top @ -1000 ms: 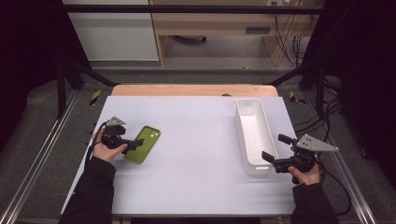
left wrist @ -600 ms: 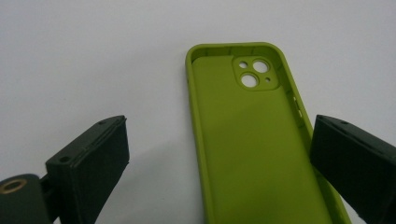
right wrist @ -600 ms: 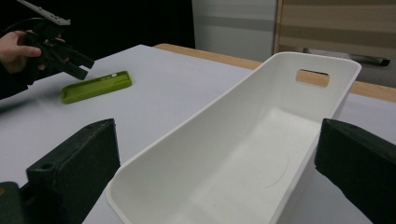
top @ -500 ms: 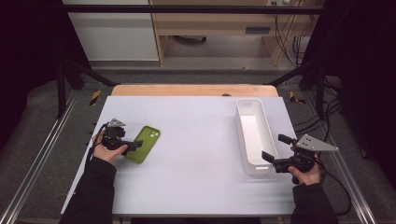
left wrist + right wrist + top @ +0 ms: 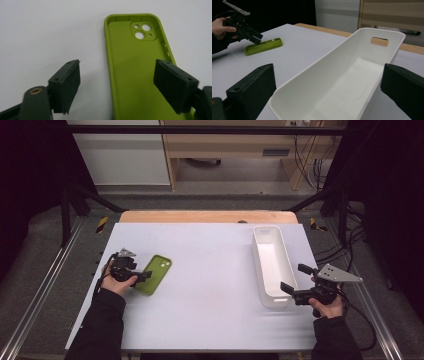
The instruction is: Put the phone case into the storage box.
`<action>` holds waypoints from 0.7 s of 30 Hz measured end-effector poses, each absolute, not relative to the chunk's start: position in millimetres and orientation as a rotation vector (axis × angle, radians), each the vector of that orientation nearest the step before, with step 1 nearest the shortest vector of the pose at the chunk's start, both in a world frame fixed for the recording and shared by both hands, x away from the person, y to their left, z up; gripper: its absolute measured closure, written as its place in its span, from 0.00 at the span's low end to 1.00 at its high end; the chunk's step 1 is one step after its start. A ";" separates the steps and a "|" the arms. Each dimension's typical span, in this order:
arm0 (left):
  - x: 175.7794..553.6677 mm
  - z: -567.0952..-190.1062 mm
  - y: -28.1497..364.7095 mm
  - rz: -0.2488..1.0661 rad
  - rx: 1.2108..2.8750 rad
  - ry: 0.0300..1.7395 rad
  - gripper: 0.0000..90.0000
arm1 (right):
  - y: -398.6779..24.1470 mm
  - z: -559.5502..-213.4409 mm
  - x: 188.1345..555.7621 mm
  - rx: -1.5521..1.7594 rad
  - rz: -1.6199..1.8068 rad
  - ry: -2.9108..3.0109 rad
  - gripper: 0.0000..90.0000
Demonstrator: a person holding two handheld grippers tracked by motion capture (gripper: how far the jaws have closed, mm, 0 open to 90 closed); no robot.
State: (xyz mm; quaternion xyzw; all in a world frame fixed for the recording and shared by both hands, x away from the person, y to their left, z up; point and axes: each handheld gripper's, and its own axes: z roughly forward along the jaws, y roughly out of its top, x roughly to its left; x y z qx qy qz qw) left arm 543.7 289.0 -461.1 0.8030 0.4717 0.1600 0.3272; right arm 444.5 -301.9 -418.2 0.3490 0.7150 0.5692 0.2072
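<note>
While the left gripper [image 5: 116, 85] hangs low over the white table [image 5: 210, 315], its jaws stand spread and have just been closing, with the near end of the green phone case [image 5: 136, 75] between them and neither pad pressing on it. That case lies flat, hollow side up, its camera cutouts at the end far from the fingers; one long edge runs between the pads, the other passes under the right-hand pad. No brand, label or writing can be read on it. Well apart, the right gripper [image 5: 327, 92] holds its jaws wide on either side of the near end of the white tray [image 5: 342, 75], touching nothing.
</note>
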 end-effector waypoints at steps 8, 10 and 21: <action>543.7 -462.9 289.8 0.435 2.111 1.246 0.43 | -302.1 -418.0 444.1 0.977 1.586 1.990 0.01; 543.7 -463.1 289.8 0.430 2.111 1.243 0.45 | -302.1 -418.0 444.1 0.977 1.586 1.990 0.01; 543.0 -463.7 290.1 0.436 2.122 1.251 0.62 | -302.9 -417.9 444.0 0.980 1.587 1.989 0.01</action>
